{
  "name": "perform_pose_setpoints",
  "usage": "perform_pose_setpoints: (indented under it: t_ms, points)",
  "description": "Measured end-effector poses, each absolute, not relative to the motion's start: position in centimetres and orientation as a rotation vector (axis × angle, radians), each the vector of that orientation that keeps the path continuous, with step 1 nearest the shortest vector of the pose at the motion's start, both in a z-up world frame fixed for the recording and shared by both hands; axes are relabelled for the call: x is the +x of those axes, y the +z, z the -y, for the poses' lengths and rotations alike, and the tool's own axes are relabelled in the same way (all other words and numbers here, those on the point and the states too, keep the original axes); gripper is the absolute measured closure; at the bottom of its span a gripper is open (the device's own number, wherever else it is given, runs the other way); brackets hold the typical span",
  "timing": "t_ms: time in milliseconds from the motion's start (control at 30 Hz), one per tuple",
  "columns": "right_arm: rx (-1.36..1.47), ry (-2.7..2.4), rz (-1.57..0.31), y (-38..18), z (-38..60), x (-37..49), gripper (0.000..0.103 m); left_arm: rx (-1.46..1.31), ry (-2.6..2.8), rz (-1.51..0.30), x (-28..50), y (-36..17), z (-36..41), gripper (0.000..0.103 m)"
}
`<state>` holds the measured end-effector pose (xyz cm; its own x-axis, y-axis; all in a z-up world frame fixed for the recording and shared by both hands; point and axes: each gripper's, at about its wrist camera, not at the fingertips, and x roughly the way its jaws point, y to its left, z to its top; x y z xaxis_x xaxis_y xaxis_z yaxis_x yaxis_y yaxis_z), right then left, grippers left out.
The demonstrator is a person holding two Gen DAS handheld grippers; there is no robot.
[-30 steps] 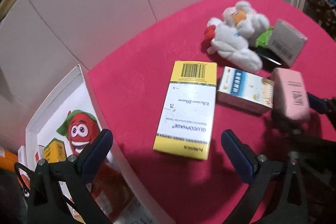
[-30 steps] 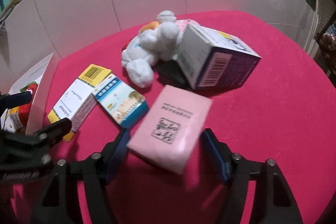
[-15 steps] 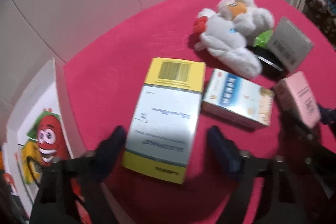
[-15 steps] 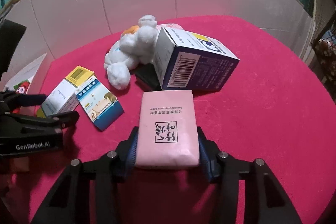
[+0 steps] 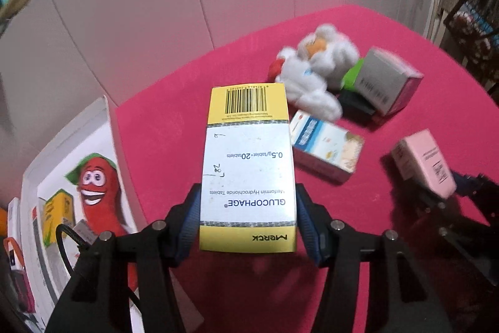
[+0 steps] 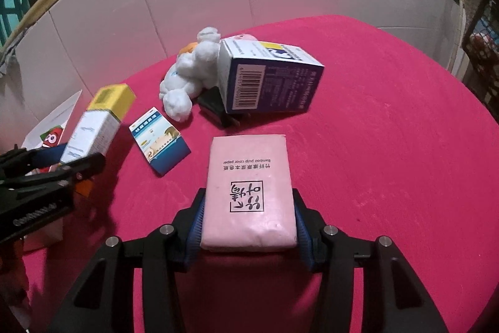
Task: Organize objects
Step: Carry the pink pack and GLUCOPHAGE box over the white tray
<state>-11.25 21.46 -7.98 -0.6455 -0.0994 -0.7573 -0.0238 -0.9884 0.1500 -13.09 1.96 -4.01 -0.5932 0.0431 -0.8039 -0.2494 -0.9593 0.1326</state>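
Left wrist view, left to right: an open white box (image 5: 78, 177) with a red cartoon chili print sits at the left edge of the pink table (image 5: 174, 127), small packs inside it, too blurred to name. The right wrist view shows only a corner of that box. Centre: the left gripper (image 5: 248, 223) has the yellow-and-white Glucophage box (image 5: 248, 167) between its blue pads, jaws closing, pads pressing both long sides; the box is lifted, barcode end pointing away. Right of it, a blue-and-white medicine box (image 5: 327, 152) lies flat on the table. Behind that, a white plush toy (image 5: 315, 74), touching a black object (image 5: 355, 105) and a grey-sided carton (image 5: 383, 83). A green bit between plush and carton shows only in this view. Far right: the pink tissue pack (image 5: 424, 164), held off the table.

Right wrist view, left to right: the left gripper comes in from the left edge with the Glucophage box raised clear of the table, which this view confirms from the side. The blue-and-white box is just right of it. The carton shows its dark blue printed faces and barcode here, leaning on the black object. Centre bottom: the right gripper (image 6: 248, 223) is clamped on the pink tissue pack, pads tight on both sides; its label with "Bamboo pulp color paper" is readable only here.
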Motion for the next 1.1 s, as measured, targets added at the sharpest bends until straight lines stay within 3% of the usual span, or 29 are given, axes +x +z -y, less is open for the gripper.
perform_pose_setpoints:
  t_ms: [533,1100]
  points:
    - [1.025,-2.915,0.313,-2.4,-22.8,-6.9,0.049,-0.905,2.885,-0.173,-5.9,1.7,-2.4,0.047]
    - [0.938,-2.910,0.222,0.1,-19.0,-5.2,0.049,-0.848,2.934,-0.072,-3.3,2.0,-0.6,0.047]
